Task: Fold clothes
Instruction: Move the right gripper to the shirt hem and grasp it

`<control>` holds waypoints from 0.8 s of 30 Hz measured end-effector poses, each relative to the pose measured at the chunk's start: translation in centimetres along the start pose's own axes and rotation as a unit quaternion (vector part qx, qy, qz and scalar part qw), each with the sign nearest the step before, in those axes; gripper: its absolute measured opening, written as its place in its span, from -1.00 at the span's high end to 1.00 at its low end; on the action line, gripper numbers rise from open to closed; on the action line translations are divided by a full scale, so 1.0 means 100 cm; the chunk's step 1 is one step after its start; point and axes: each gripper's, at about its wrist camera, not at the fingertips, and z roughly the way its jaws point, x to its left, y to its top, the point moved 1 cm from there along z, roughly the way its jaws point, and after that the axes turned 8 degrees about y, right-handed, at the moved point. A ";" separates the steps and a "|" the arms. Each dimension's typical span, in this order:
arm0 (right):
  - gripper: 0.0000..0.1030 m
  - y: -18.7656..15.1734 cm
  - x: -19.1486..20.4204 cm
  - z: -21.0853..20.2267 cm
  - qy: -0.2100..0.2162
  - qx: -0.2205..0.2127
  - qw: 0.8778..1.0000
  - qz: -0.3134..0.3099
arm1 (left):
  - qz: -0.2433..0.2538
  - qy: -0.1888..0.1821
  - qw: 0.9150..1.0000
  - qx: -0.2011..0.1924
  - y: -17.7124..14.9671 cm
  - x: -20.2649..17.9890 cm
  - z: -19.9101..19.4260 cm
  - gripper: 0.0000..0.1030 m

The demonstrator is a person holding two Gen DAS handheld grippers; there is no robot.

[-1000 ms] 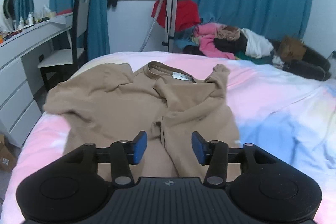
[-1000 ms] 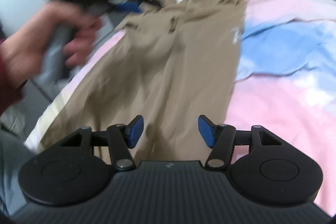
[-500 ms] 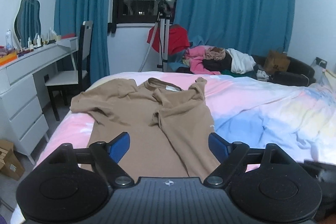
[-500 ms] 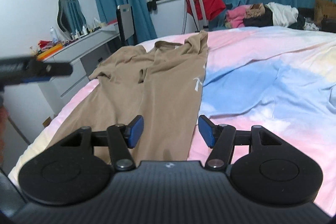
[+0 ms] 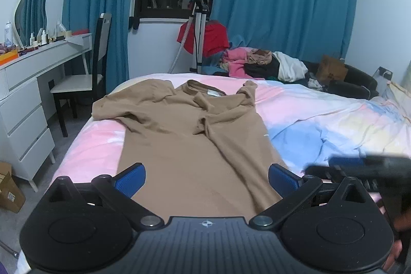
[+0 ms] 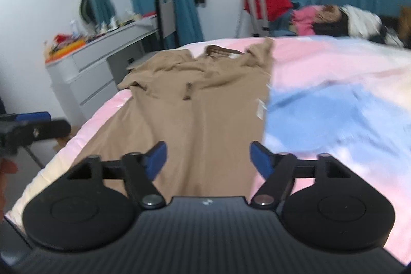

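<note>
A tan long-sleeved shirt (image 5: 185,135) lies on the pastel bedspread (image 5: 334,125), collar at the far end, its right side and sleeve folded over the middle, its left sleeve spread out to the left. My left gripper (image 5: 206,180) is wide open and empty above the shirt's near hem. My right gripper (image 6: 207,158) is open and empty, also above the near hem; the shirt (image 6: 205,99) shows blurred in its view. Each gripper appears at the edge of the other's view.
A white dresser (image 5: 23,104) with bottles and a chair (image 5: 84,78) stand left of the bed. A tripod (image 5: 197,27) and a pile of clothes (image 5: 257,63) sit beyond the far end. A cardboard box (image 5: 10,194) lies on the floor at left.
My left gripper has opened wide and pulled back toward the near hem. My right gripper has risen from looking down at the shirt and is still moving, its view blurred.
</note>
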 end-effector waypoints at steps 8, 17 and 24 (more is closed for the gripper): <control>-0.52 0.083 0.061 0.146 0.039 0.044 0.997 -0.058 | -0.115 0.034 0.993 0.017 -0.013 0.073 0.028 -0.99; -0.52 0.150 0.158 0.349 0.084 0.078 0.988 -0.104 | -0.186 0.142 0.972 -0.017 -0.017 0.108 0.064 -0.98; -0.50 0.145 0.207 0.463 0.062 0.115 0.976 -0.173 | -0.232 0.193 0.953 -0.011 -0.018 0.135 0.108 -0.97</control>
